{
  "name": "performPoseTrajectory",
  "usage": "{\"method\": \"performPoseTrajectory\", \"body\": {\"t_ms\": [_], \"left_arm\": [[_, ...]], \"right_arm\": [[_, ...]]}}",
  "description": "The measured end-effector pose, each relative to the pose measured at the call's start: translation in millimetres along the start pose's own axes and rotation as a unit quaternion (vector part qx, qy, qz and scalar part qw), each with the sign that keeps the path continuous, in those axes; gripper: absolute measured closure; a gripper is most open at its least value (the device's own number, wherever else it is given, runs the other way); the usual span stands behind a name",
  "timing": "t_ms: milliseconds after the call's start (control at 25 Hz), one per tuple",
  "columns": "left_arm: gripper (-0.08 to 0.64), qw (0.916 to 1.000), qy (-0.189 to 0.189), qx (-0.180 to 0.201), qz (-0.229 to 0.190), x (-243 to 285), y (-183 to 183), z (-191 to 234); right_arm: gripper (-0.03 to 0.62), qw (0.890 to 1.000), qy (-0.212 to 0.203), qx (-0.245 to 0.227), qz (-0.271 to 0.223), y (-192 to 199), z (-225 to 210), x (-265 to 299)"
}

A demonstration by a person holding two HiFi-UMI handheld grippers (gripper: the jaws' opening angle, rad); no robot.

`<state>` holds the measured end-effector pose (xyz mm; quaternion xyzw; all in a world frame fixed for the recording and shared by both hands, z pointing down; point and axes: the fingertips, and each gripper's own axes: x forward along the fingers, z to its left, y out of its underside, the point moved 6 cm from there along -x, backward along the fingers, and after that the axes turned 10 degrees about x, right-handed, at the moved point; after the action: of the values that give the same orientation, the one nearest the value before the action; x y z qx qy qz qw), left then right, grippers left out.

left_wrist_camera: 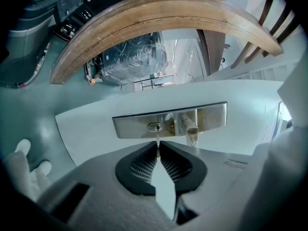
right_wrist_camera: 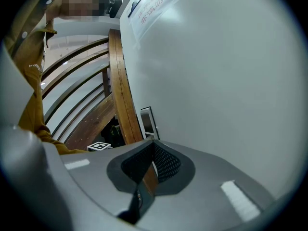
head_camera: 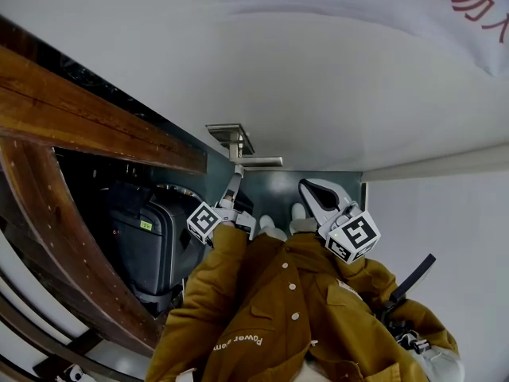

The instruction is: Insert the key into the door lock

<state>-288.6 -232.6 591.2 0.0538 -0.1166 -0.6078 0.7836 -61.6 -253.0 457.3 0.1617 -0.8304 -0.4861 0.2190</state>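
Observation:
A silver lock plate (left_wrist_camera: pixel 211 115) is fixed on the white door (head_camera: pixel 334 94), with a keyhole (left_wrist_camera: pixel 155 127) and a lever handle (left_wrist_camera: pixel 191 131). My left gripper (left_wrist_camera: pixel 158 143) is shut on a thin metal key (left_wrist_camera: pixel 157 137). The key's tip is at the keyhole; how deep it sits I cannot tell. In the head view the left gripper (head_camera: pixel 233 185) points up at the lock plate (head_camera: pixel 229 134) beneath the handle (head_camera: pixel 258 161). My right gripper (head_camera: pixel 318 193) hangs to the right, away from the lock, shut and empty. In its own view the right gripper (right_wrist_camera: pixel 153 141) faces the bare door beside the lock plate (right_wrist_camera: pixel 148 121).
A curved wooden handrail (head_camera: pixel 87 118) runs close on the left of the door. A black case (head_camera: pixel 151 245) stands below it. The person's brown jacket (head_camera: pixel 278 309) and white shoes (head_camera: pixel 270 225) fill the space under the grippers. Red print (head_camera: pixel 469 6) marks the door at the upper right.

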Motion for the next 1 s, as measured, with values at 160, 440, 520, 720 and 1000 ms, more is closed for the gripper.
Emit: {"method": "performPoseTrajectory", "body": {"t_ms": [160,440,520,720,1000], "left_arm": [[0.535,1.0000,0.001,-0.004,-0.005,-1,2,-2],[0.535,0.9996,0.012,-0.020,-0.015,2,2,-1],[0.535,0.9995,0.008,-0.019,-0.022,0,0,2],[0.535,0.9997,0.011,-0.022,-0.006,10,-2,6],[0.533,0.9995,0.031,0.001,-0.002,37,-14,10]], "right_arm": [[0.586,1.000,0.001,0.001,-0.001,0,-2,-2],[0.586,1.000,0.001,0.002,-0.001,0,-1,-5],[0.586,1.000,0.001,0.002,-0.002,1,0,-6],[0.586,1.000,0.004,0.001,-0.003,2,2,-8],[0.586,1.000,0.006,-0.001,-0.004,3,3,-11]]}}
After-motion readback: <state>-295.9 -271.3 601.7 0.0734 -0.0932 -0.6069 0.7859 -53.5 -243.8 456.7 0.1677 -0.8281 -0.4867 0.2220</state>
